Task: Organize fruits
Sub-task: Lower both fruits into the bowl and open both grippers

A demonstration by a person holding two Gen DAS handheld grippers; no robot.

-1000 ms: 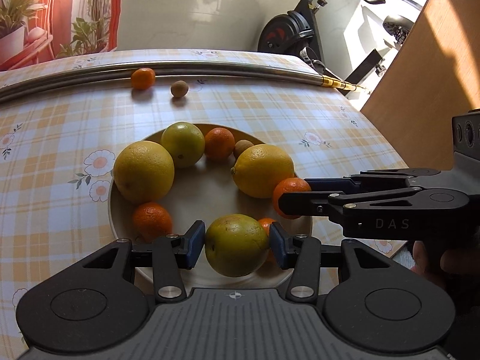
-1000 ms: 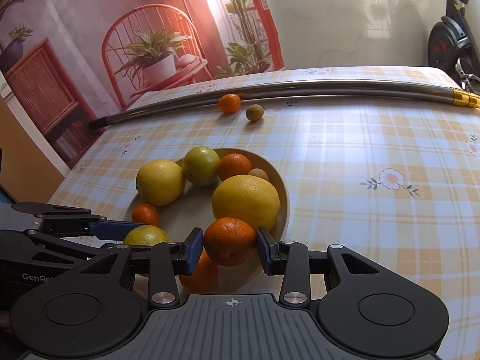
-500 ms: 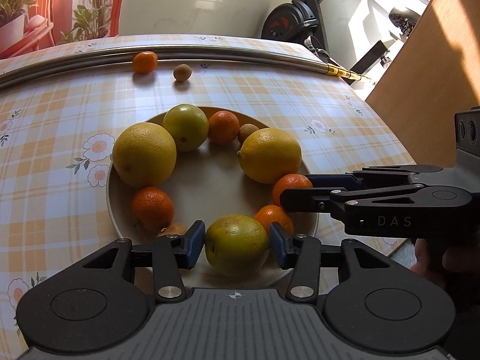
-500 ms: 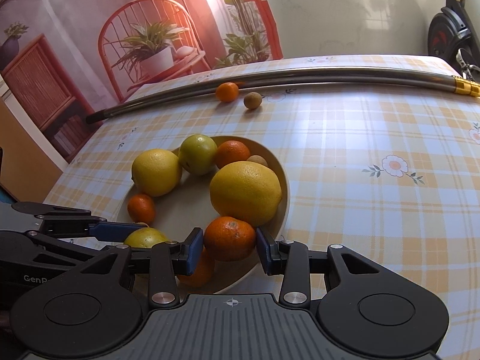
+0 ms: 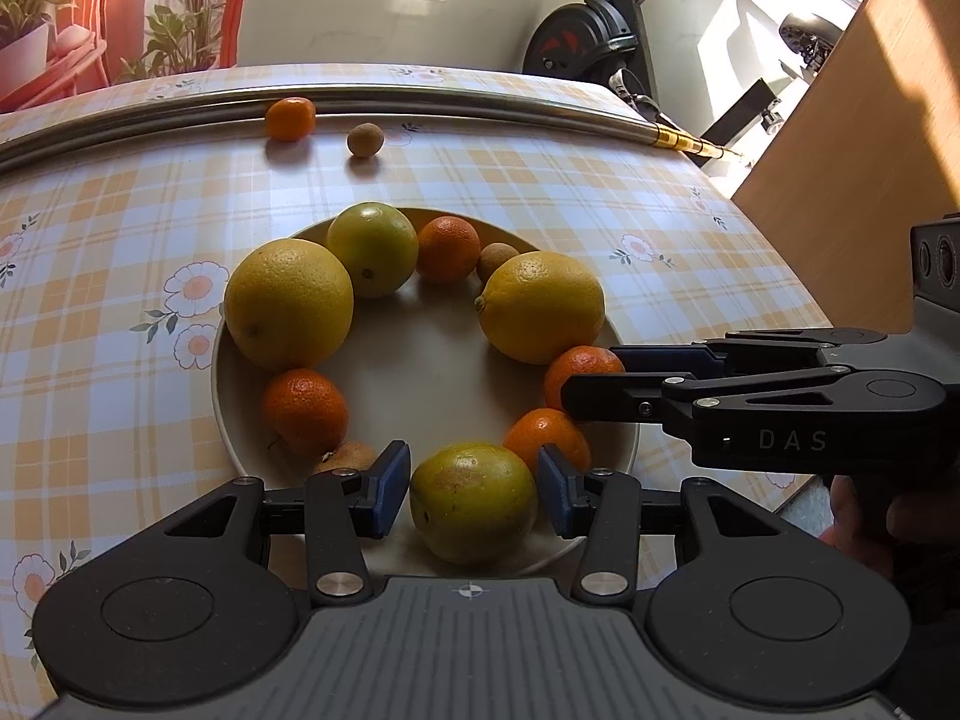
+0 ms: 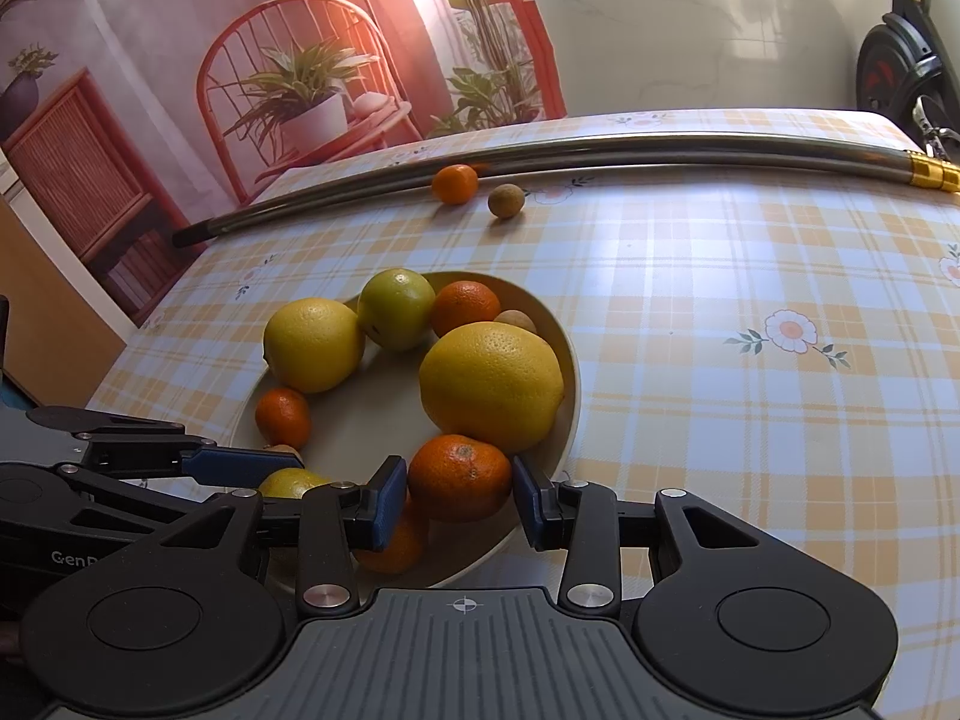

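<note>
A shallow round cream plate is sitting on the table, whose glossy checked cloth is catching sunlight. On the plate's near rim, the left gripper is framing a dull yellow-green fruit, its blue pads parted with slight gaps either side. On the plate's right edge, the right gripper is likewise bracketing a dimpled mandarin, not squeezing. Beyond the plate, a small mandarin is lying against a metal tube.
</note>
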